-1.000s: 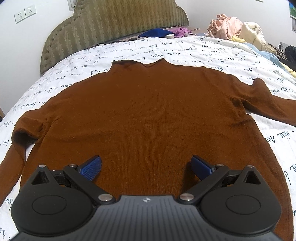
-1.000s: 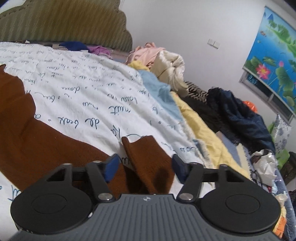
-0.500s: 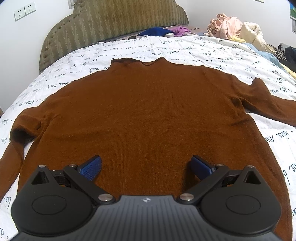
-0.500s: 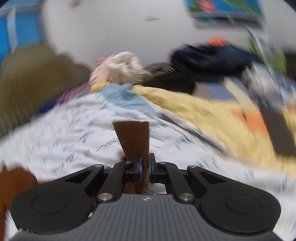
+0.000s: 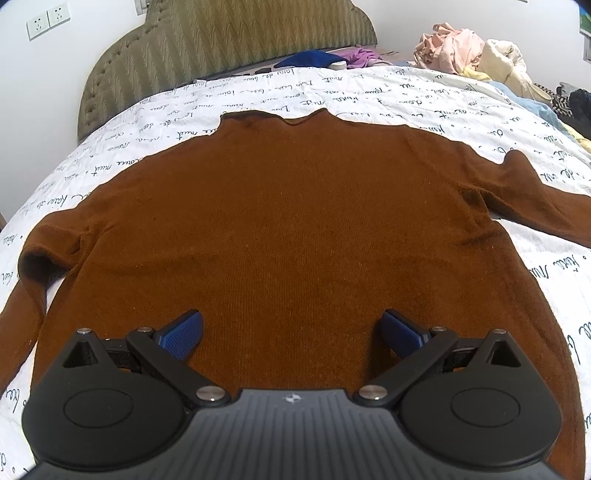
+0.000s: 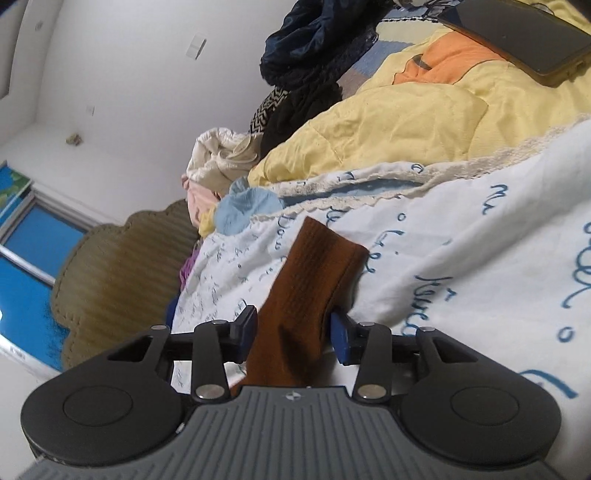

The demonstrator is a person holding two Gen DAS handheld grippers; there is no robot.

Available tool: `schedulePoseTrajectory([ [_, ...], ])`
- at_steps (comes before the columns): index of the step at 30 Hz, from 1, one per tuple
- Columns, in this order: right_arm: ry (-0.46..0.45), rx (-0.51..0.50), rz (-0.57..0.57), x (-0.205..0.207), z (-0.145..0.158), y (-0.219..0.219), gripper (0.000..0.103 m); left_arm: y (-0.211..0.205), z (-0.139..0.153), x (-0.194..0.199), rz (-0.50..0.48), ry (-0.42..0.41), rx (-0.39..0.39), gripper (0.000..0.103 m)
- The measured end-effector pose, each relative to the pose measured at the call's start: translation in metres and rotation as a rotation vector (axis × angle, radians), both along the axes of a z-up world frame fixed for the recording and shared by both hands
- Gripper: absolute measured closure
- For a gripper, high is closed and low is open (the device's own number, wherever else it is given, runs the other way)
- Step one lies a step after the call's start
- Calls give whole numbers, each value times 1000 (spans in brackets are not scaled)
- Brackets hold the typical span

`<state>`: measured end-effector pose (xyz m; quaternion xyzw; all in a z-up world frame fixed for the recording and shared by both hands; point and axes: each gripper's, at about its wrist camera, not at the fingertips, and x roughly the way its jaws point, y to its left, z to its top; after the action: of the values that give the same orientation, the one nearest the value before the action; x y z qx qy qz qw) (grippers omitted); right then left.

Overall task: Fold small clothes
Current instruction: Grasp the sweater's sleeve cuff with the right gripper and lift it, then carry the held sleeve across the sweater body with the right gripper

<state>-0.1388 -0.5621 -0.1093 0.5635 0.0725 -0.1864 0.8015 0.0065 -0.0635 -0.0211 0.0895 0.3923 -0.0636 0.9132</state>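
Sweater: brown sweater (image 5: 295,229) spread flat on the bed (image 5: 369,92), collar toward the headboard (image 5: 221,40), hem at the near edge, one sleeve reaching toward each side edge.
Left hand-held gripper: left hand-held gripper (image 5: 291,332) poised over the hem with jaws wide apart; blue pads (image 5: 183,330) clear of the knit, nothing held.
Right hand-held gripper: right hand-held gripper (image 6: 291,334) rolled onto its side at the bed's right edge, jaws opening; sleeve cuff (image 6: 314,284) lies between the pads, which no longer press on it.
Bed cover: white sheet (image 6: 480,258) printed with blue script.
Surroundings: yellow quilt (image 6: 388,125), dark clothes (image 6: 306,59) and a phone (image 6: 517,33) beyond the right edge.
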Motion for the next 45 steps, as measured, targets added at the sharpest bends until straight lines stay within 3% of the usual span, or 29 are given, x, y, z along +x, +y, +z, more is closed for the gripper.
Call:
schedulePoseTrajectory([
  [6, -82, 81, -63, 9, -10, -15, 60, 1, 2, -1, -5, -4, 2, 0],
  [7, -71, 95, -69, 10, -10, -17, 70, 2, 3, -1, -4, -7, -1, 0],
  [8, -49, 101, -71, 10, -10, -19, 88, 3, 4, -2, -4, -10, -4, 0],
  [11, -15, 82, -87, 7, -5, -18, 91, 7, 9, -2, -1, -23, -7, 0],
  [14, 25, -16, -142, -4, 13, -12, 91, 15, 15, -2, 9, -40, -13, 0],
  [20, 94, -306, -231, -10, 65, 15, 91, 42, 26, 5, 75, -65, -35, 0],
  [27, 105, -578, -25, 31, 111, 91, 91, 72, 25, 13, 143, -54, -69, 0],
  [31, 96, -670, 108, 64, 125, 136, 91, 77, 24, 10, 143, -58, -61, 0],
  [38, 102, -652, 320, 113, 121, 194, 91, 80, 18, 7, 140, -46, -62, 0],
  [45, 114, -664, 465, 136, 113, 255, 91, 81, 15, 6, 139, -47, -61, 0],
])
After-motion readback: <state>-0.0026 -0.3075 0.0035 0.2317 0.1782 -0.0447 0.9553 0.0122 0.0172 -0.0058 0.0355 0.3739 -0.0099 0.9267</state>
